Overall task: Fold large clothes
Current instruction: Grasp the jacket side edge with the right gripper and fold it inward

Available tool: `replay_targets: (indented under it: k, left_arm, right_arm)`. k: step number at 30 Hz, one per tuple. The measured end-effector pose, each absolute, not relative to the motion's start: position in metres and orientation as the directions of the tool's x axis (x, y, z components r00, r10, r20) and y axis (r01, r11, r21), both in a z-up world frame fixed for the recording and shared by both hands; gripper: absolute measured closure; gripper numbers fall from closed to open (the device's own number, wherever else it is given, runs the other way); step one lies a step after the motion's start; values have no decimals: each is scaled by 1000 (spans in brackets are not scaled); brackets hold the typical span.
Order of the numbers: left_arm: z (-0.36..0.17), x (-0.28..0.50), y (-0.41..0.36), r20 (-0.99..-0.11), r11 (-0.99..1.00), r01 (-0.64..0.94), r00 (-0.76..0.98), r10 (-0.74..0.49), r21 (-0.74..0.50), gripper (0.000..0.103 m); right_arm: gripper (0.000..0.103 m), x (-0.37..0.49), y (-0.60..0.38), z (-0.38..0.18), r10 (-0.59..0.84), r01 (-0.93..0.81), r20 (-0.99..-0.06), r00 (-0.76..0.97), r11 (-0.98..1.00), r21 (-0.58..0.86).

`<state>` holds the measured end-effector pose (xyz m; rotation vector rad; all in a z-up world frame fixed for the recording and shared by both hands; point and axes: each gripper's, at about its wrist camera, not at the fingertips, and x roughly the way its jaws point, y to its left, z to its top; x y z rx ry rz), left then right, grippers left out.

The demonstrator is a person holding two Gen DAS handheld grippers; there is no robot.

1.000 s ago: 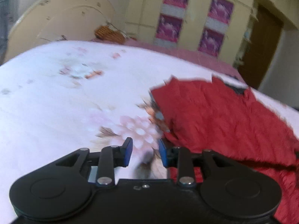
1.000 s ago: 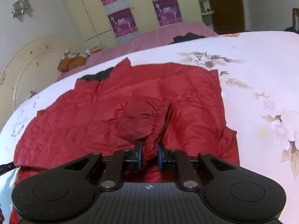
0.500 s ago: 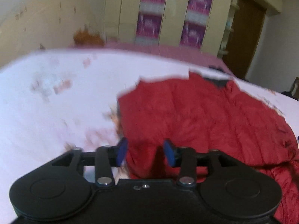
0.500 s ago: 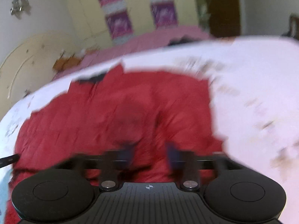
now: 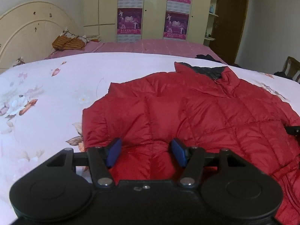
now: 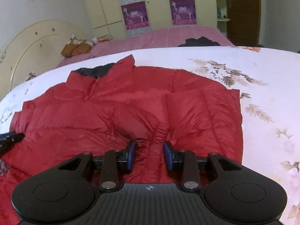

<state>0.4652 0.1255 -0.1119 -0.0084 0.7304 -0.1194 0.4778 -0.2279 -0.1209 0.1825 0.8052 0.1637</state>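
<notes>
Now red padded jacket (image 5: 196,112) flat on floral bedspread (image 5: 46,86). Left tongs (image 5: 146,151) just widened, released above jacket's side. Right tongs (image 6: 149,155) just narrowing, gathered cuff (image 6: 159,133) between pads, not clenched.

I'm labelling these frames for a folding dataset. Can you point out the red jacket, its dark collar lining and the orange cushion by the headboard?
red jacket (image 5: 196,112), left wrist view, quilted body panel.
dark collar lining (image 6: 97,71), right wrist view, inner neck fabric.
orange cushion (image 5: 67,43), left wrist view, its top face.
</notes>
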Motion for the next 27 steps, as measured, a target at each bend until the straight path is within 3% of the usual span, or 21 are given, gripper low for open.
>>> replay_targets:
  k: [4,8,11,14,18,21,27]
  left_arm:
    - [-106,453,132,-664,992,105,737,-123,-67,44]
    - [-85,444,123,-601,986,129,781,-168,-107,41]
    - [-90,452,100,-619,980,182,762,-189,-75,37]
    - [-112,465,89,-678,985,167,720,-151,-43,34]
    - [-100,458,89,-674,989,145,727,-130,-34,38]
    - [-86,444,80,-645,985,169,748,-156,-42,34]
    - [-95,437,48,-669,973,229,720,-184,-21,31]
  right_arm:
    - [70,461,-233,-115,222,-92,-706,673,971,219]
    - [70,446,-239,-87,162,-12,-610,776,970,242]
    - [70,462,-211,-94,210,-87,-648,732,972,217]
    - [70,480,-188,-120,169,-102,-714,679,985,136]
    - [70,476,-191,-111,161,-67,-704,692,985,159]
    - [70,458,-187,-90,189,-85,-648,738,978,188]
    - [70,446,-140,-95,299,-231,-658,691,954,192]
